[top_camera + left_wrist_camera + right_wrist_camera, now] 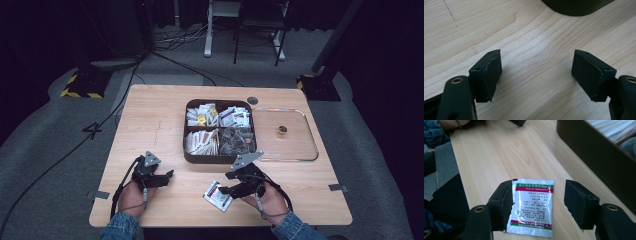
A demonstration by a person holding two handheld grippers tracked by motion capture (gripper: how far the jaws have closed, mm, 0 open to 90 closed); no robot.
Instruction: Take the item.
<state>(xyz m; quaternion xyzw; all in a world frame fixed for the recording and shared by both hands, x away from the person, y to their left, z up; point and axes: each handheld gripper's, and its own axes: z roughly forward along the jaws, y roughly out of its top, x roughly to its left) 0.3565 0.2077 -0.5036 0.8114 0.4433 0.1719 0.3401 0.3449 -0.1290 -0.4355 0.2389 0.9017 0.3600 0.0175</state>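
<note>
Right gripper (537, 206) straddles the flat white foil sachet with red-green bands (532, 206) lying near the dark brown compartment tray (186, 150), jaws wide, apparently not gripping. Left gripper (536, 75) open, empty. Next: close on sachet.

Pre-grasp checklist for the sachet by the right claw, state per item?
1. Right claw open: ok.
2. Sachet between its jaws: ok, nearer one jaw.
3. Sachet flat on table: ok.
4. Jaws closed on sachet: not ok, not yet.
5. Left claw open, apart from sachet: ok.
6. Lid off the compartment box, beside it: ok.
</note>
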